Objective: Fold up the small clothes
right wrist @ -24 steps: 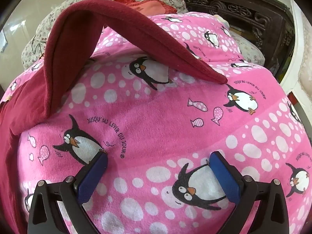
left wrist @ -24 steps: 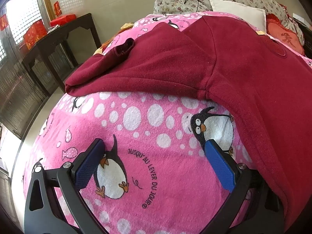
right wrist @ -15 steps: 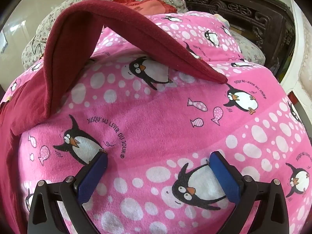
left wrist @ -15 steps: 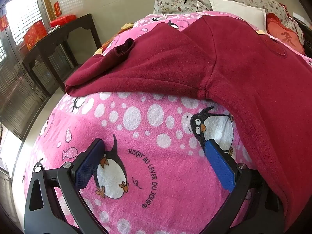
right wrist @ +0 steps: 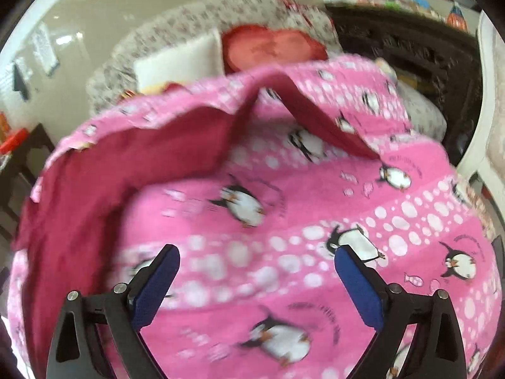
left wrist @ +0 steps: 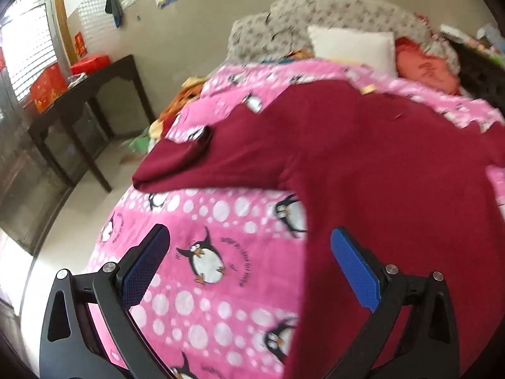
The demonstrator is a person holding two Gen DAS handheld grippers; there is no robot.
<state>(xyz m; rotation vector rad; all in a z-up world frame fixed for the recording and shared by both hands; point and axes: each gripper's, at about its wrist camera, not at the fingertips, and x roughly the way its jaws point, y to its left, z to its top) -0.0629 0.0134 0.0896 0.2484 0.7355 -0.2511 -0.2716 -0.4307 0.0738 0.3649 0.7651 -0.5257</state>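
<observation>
A dark red long-sleeved top lies spread on a pink penguin blanket. Its left sleeve reaches toward the bed's left edge. My left gripper is open and empty, above the blanket just left of the top's lower side. In the right wrist view the top lies at the left and its right sleeve arches over the blanket. My right gripper is open and empty above the blanket.
A white pillow, a red cushion and a floral headboard are at the bed's far end. A dark wooden side table with red boxes stands left of the bed. Dark carved furniture stands to the right.
Both grippers have pulled back and risen from the bed, so more of the room shows. The current frames are motion-blurred. The jaws stay open and the top lies as before.
</observation>
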